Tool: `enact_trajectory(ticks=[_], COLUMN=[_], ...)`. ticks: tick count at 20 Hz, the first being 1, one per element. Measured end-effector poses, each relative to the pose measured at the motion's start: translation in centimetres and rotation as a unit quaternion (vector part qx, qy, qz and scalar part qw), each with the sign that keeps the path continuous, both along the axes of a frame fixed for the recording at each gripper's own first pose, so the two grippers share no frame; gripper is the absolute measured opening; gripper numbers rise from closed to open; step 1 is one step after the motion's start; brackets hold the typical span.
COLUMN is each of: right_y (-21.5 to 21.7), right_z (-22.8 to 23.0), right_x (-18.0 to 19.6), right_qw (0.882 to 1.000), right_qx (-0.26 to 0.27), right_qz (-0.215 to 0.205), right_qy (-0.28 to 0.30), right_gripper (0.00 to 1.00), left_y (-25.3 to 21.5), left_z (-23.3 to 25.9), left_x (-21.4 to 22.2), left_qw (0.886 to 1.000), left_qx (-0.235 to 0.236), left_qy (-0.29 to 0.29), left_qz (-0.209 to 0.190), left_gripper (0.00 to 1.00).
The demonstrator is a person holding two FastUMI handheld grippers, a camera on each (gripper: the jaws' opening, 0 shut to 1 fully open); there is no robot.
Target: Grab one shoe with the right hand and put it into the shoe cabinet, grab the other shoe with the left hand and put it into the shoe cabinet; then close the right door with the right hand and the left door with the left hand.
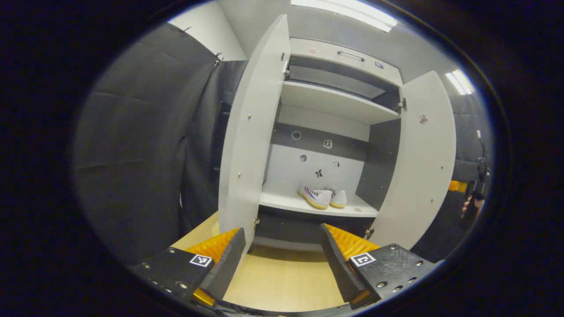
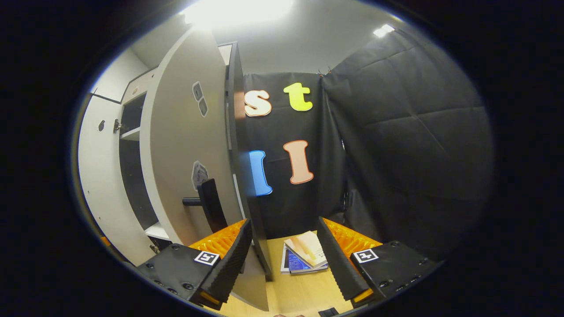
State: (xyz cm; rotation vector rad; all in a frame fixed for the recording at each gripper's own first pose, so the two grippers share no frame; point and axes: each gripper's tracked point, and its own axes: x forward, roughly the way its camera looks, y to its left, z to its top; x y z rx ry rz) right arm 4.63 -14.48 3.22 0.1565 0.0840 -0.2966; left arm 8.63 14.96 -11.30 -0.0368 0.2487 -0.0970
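The white shoe cabinet (image 1: pixel 339 103) stands open ahead in the left gripper view. Two white shoes (image 1: pixel 315 197) (image 1: pixel 338 198) sit side by side on its lower shelf (image 1: pixel 308 206). The left door (image 1: pixel 253 132) and right door (image 1: pixel 423 163) both swing wide. My left gripper (image 1: pixel 282 259) is open and holds nothing, low in front of the cabinet. In the right gripper view, the right door (image 2: pixel 185 154) is close, its outer face with a dark handle (image 2: pixel 208 203) toward me. My right gripper (image 2: pixel 282 264) is open, and the door's free edge (image 2: pixel 251 211) runs down just inside its left finger (image 2: pixel 229 259).
A light wooden floor (image 1: pixel 282 277) lies under both grippers. A few booklets (image 2: pixel 304 255) lie on it beside the black cloth wall (image 2: pixel 396 154). At the far right of the left gripper view, a hand (image 1: pixel 468 206) holds the other gripper (image 1: pixel 480 176) beyond the right door.
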Motion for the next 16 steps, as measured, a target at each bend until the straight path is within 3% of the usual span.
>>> enact_trajectory(ticks=[7,16], right_y=[4.1,10.6], right_z=[0.1,-0.2], right_x=[0.5,2.7], right_qw=[1.000,0.998], right_qx=[0.002,0.013], right_qz=[0.012,0.057], right_qy=[-0.003,-0.016], right_gripper=[0.95,0.95], left_y=[4.2,8.5], left_z=[-0.2,-0.4], left_x=[-0.9,-1.5], left_qw=[1.000,1.000], left_qx=[-0.007,-0.003], left_qy=[0.005,0.004], left_qz=[0.015,0.029], left_gripper=[0.97,0.97])
